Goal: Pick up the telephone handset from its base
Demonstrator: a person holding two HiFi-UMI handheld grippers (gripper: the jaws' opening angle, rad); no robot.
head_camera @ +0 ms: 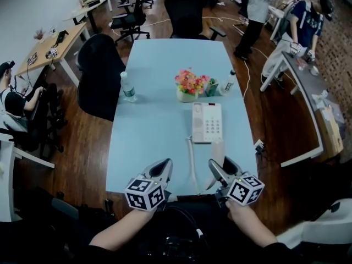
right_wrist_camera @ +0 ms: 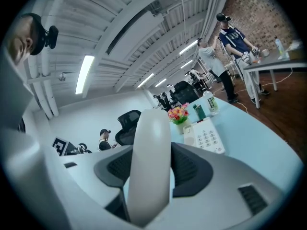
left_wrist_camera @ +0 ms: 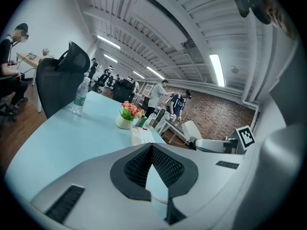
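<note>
Pinching the white handset (right_wrist_camera: 151,157) in the right claw (head_camera: 223,165), near one end, so off the phone base (head_camera: 207,123) and just beside it, above the tabletop (head_camera: 154,131). Left claw (left_wrist_camera: 152,147) pressed together, empty, off to the side, clear of the curly cord (head_camera: 191,166).

The head view looks steeply down from above the near end of a long pale-blue tabletop (head_camera: 159,131), facing its far end. The left gripper view rides just behind the left gripper (left_wrist_camera: 151,146), low over the tabletop's near edge, facing along it. The right gripper view rides the right gripper (right_wrist_camera: 152,145) the same way, with the handset (right_wrist_camera: 151,128) filling its centre, very near the lens. All three views share the telephone base (head_camera: 207,122) and the flower pot (head_camera: 188,95).
</note>
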